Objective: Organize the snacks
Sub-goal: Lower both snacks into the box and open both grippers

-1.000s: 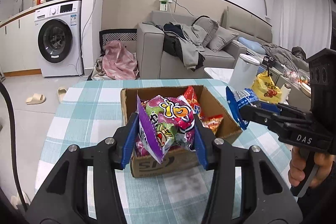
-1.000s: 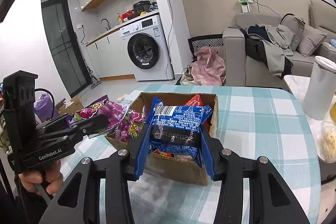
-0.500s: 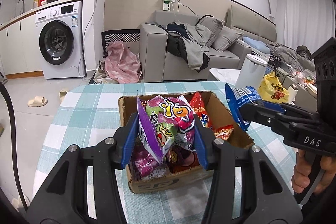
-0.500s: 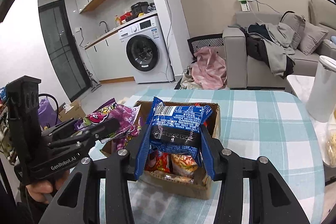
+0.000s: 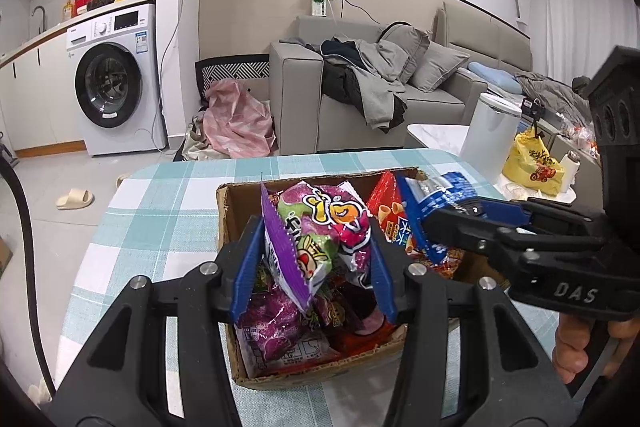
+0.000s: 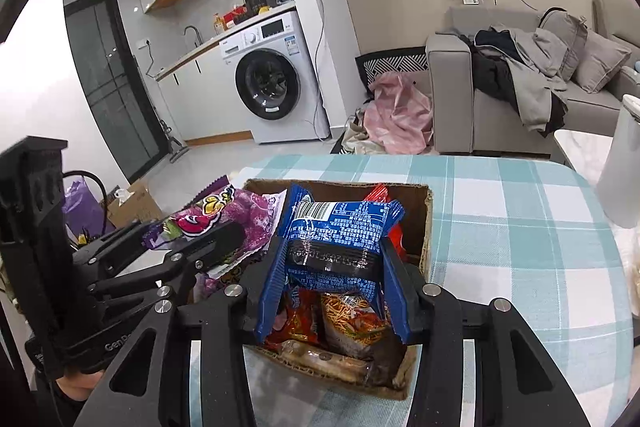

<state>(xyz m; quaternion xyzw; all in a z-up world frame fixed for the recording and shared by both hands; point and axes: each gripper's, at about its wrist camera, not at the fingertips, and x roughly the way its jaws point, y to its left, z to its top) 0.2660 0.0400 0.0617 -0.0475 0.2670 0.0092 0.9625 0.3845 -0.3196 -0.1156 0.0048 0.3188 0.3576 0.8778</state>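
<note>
A cardboard box (image 5: 228,211) (image 6: 428,223) with several snack packets inside stands on the checked tablecloth. My left gripper (image 5: 314,263) is shut on a purple and pink snack bag (image 5: 316,227) and holds it over the box's left half; the bag also shows in the right wrist view (image 6: 228,211). My right gripper (image 6: 332,291) is shut on a blue snack packet (image 6: 340,235) and holds it over the box's right half; the packet also shows in the left wrist view (image 5: 424,203). Both packets hang just above the snacks in the box.
The teal and white checked table (image 5: 160,195) (image 6: 500,211) spreads around the box. A white canister (image 6: 624,163) stands at the table's right edge. A yellow bag (image 5: 532,167) lies on a side table beyond. A sofa and a washing machine are behind.
Both grippers have moved forward and down over the box with their packets still held. The box now sits closer and lower in both views, its contents showing.
</note>
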